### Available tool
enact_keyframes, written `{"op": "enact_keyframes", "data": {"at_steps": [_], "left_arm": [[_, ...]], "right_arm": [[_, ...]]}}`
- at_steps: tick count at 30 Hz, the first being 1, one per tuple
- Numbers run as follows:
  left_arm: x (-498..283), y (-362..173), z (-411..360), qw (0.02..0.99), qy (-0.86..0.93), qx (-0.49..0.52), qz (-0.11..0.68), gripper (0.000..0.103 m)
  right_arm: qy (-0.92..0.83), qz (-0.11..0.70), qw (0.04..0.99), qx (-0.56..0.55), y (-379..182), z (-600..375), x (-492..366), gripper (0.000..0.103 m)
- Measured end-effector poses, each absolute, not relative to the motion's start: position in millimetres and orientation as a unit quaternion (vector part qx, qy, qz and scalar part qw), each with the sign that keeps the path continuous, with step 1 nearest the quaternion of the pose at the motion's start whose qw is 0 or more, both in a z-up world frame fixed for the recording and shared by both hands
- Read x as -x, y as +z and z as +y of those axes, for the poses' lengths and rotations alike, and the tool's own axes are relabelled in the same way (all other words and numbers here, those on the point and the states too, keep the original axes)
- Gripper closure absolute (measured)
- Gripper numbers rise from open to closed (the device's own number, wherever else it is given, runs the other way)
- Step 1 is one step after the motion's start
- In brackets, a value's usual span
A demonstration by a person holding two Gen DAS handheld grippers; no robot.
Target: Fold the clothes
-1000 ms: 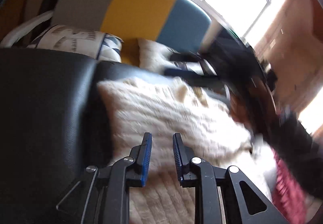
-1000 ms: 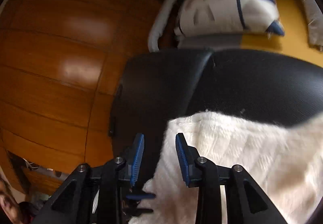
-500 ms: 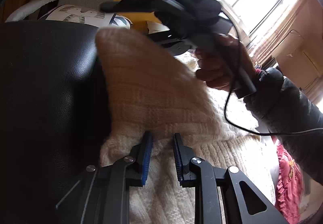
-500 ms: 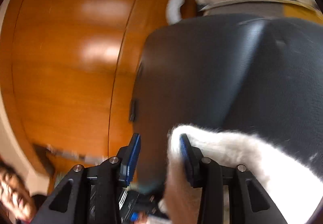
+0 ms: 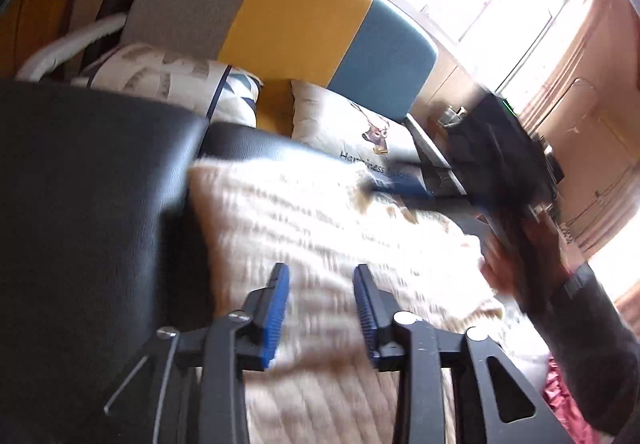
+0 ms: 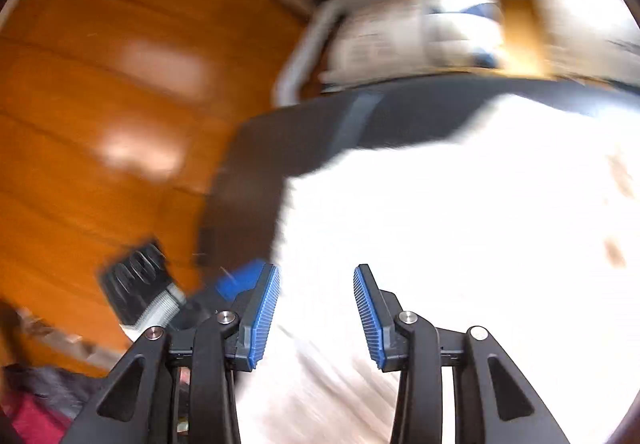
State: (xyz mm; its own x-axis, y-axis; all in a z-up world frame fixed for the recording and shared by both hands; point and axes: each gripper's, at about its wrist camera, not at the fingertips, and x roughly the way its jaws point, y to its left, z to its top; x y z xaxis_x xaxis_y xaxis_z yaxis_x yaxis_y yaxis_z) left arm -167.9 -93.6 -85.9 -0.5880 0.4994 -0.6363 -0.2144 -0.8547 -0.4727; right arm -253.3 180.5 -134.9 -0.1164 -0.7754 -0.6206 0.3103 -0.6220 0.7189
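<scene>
A cream knit sweater (image 5: 320, 212) lies flat on the black leather seat (image 5: 80, 204). My left gripper (image 5: 320, 272) hovers just over its near edge. Its jaws are opening, and the pads stand apart from the knit beneath them. At the right edge of the left wrist view, a hand (image 5: 516, 256) holds the other tool, which is blurred. In the right wrist view my right gripper (image 6: 317, 272) is over the bright sweater (image 6: 460, 224). Its jaws are opening and nothing is pinched between them. The seat (image 6: 304, 136) shows beyond.
A sofa back (image 5: 296, 16) in grey, yellow and blue rises behind the seat. Against it lean a patterned cushion (image 5: 168, 80) and a white printed cushion (image 5: 352, 124). Wooden panelling (image 6: 100, 104) is to the left and a red cloth (image 5: 560, 396) at bottom right.
The sweater flap that the right gripper held up now lies flat. The right gripper has swung off to the right. Both pairs of jaws stand wider, and the left has let go of the fold.
</scene>
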Motion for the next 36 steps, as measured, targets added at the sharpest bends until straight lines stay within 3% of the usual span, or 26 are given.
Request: {"op": "enact_keyframes", "data": {"at_steps": [2,3,4,6,11,13,14,15,18,28,32,34,36], "left_arm": [[181,-92,-82,0.197,0.873,0.419,-0.153,0.066],[185,-97,-77,0.194,0.871,0.43,-0.138,0.066],[189,-103,-71,0.191,0.868,0.44,-0.123,0.065],[189,-114,-61,0.186,0.873,0.441,-0.092,0.065],[189,-125,-58,0.17,0.877,0.44,-0.09,0.065],[189,-122,-60,0.16,0.874,0.448,-0.101,0.065],[187,-119,-60,0.153,0.873,0.451,-0.107,0.064],[182,-113,-59,0.15,0.873,0.45,-0.112,0.063],[166,-101,-52,0.158,0.883,0.434,-0.088,0.049],[162,-100,-24,0.18,0.885,0.428,-0.041,0.048],[175,-101,-5,0.193,0.882,0.429,-0.017,0.048],[181,-106,8,0.199,0.878,0.435,0.007,0.047],[186,-115,24,0.201,0.87,0.448,0.041,0.044]], "right_arm": [[-0.759,-0.19,0.303,-0.544,-147,215,229,0.063],[-0.778,-0.179,0.268,-0.539,-152,233,221,0.068],[-0.793,-0.182,0.243,-0.528,-158,250,216,0.083],[-0.815,-0.204,0.206,-0.501,-168,278,208,0.103],[-0.833,-0.252,0.201,-0.45,-179,290,196,0.103],[-0.835,-0.257,0.196,-0.446,-172,287,191,0.095],[-0.838,-0.261,0.195,-0.437,-165,289,184,0.088],[-0.843,-0.262,0.19,-0.429,-160,294,177,0.073],[-0.857,-0.262,0.167,-0.41,-144,315,155,0.073],[-0.87,-0.229,0.078,-0.43,-147,366,142,0.072],[-0.882,-0.153,0.05,-0.443,-150,346,157,0.07],[-0.893,-0.104,0.041,-0.436,-151,333,162,0.063],[-0.903,-0.027,0.035,-0.428,-151,315,160,0.062]]}}
